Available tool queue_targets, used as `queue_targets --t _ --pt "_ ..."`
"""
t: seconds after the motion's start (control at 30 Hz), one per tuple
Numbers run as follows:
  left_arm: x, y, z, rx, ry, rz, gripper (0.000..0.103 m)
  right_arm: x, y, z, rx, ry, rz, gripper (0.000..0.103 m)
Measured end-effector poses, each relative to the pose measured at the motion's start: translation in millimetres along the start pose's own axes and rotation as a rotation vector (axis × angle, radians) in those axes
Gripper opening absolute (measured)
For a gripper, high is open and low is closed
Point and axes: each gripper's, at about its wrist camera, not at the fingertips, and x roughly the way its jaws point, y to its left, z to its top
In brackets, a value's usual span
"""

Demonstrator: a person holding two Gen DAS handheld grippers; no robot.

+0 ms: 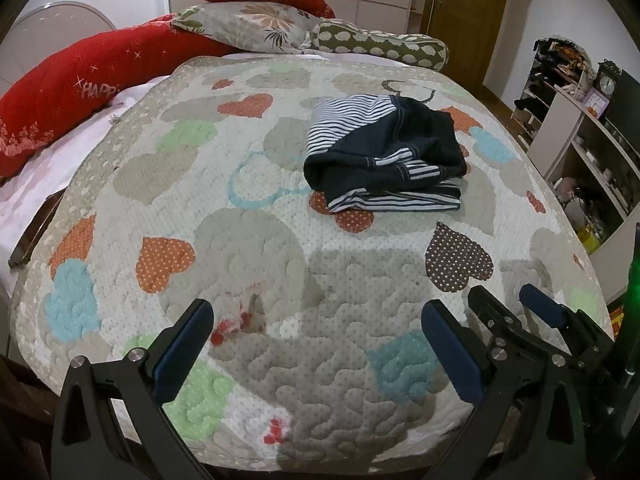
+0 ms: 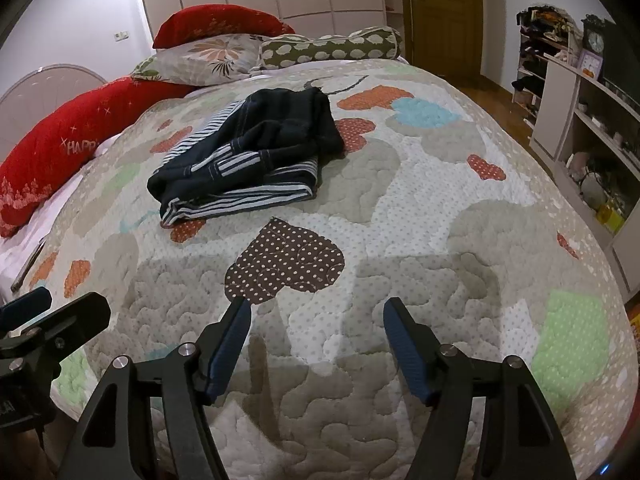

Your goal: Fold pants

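The near half of the quilt lay bare from its near edge up to the pants, leaving broad room for both grippers. The left gripper and right gripper hung wide apart-fingered over that near edge, close beside each other. The pants sat bunched toward the quilt's middle, with open quilt on either side. Along the far edge, pillows and a bolster blocked the way; a shelf unit stood off the right edge.

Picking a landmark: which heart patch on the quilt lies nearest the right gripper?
The brown white-dotted heart, just beyond the right gripper; the orange hearts lie farther off, by the pants.
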Motion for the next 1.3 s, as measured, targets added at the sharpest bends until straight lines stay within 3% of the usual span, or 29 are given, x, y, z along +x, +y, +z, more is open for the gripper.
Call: queue_targets --t 1.03,1.3 --pt "12 6 -5 -0.018 0.026 0.001 0.103 1 10 -4 -0.06 -0.017 -0.018 0.074" --pt "47 30 -12 -0.062 0.093 0.077 0.103 3 4 -4 -0.039 -0.019 -0.022 0.075"
